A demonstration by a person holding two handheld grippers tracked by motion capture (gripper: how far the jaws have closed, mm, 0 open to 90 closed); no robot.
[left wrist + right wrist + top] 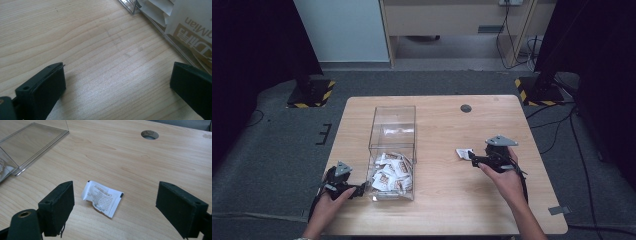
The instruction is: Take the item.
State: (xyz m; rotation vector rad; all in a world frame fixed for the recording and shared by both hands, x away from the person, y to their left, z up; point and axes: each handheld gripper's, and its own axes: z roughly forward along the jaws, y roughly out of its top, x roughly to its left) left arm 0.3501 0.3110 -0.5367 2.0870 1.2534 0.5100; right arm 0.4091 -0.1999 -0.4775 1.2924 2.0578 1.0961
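Observation:
A clear plastic box [392,131] stands on the wooden table [447,200], its near half holding several white and brown sachets [389,175]. One white sachet [102,198] lies flat on the table right of the box, seen also in the high view as a sachet [464,153]. My right gripper [115,207] is open just short of it, one jaw on each side, touching nothing. My left gripper [360,189] is open beside the box's near left corner, over bare wood, with the box wall [160,30] and a printed sachet [192,32] ahead at right.
A round cable hole [466,108] sits in the table's far part. Black stands with yellow striped bases [310,93] flank the table on the floor, and cables [557,130] run at right. Bare wood spreads between box and right gripper.

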